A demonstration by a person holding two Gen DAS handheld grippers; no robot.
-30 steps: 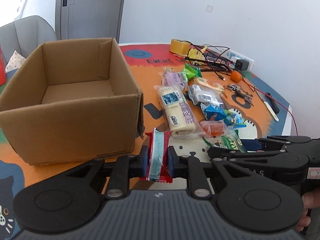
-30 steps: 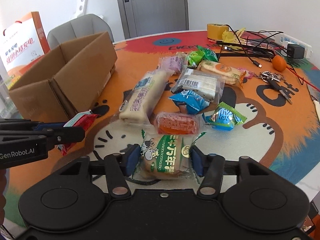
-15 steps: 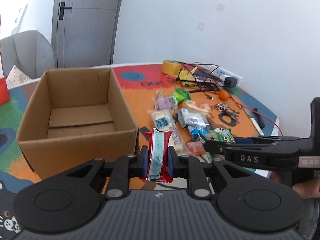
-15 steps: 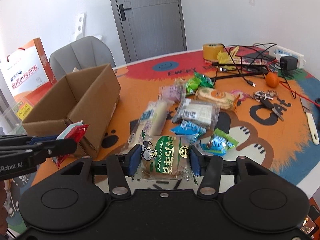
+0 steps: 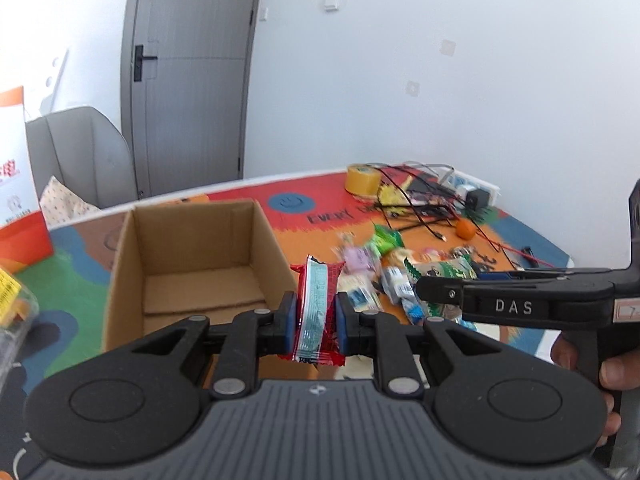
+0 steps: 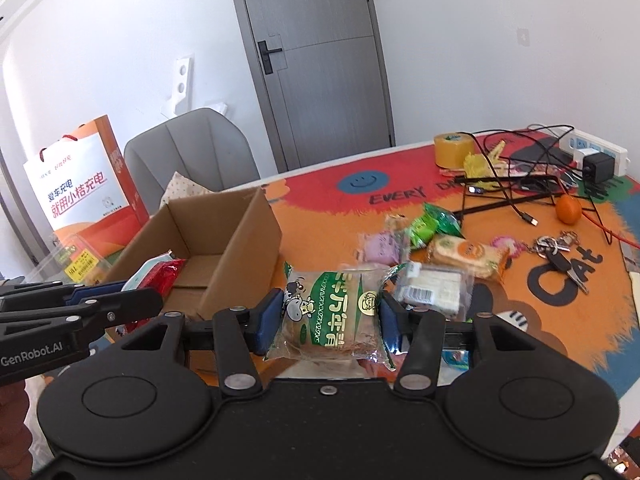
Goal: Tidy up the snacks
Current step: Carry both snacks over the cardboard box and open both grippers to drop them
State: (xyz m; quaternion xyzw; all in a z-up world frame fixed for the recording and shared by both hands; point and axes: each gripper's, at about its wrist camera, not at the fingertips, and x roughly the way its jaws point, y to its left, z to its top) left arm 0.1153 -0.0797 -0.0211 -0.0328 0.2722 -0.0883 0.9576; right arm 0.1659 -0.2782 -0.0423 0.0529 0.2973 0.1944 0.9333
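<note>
At the bottom centre of each wrist view a claw is clamped on a snack, and both have come up off the surface. The left claw [image 5: 316, 317] pinches a thin red packet [image 5: 318, 312] edge-on between its blue pads; the right claw [image 6: 327, 320] grips a green-and-white bread pack [image 6: 334, 314] across its width. A second ago both sat low among the pile — the bread pack was down at the surface with the loose snacks right behind it. Now the cardboard box [image 5: 192, 264] lies lower in the frame, so its bare floor shows from above, and far more wall and door fill the upper half.

Neither grip has altered: the packet stands upright in the left pads as it did earlier, and the bread pack sits the same way in the right. What has changed is height. In the left view the red packet overlaps the box's right wall; in the right view the box lies to the left of the bread pack, open side up. That reads as the carry stage — both snacks lifted clear, the drop into the box not yet made. The remaining snacks [image 6: 432, 256] stay scattered on the orange surface [image 6: 320, 216], right of the box.
</note>
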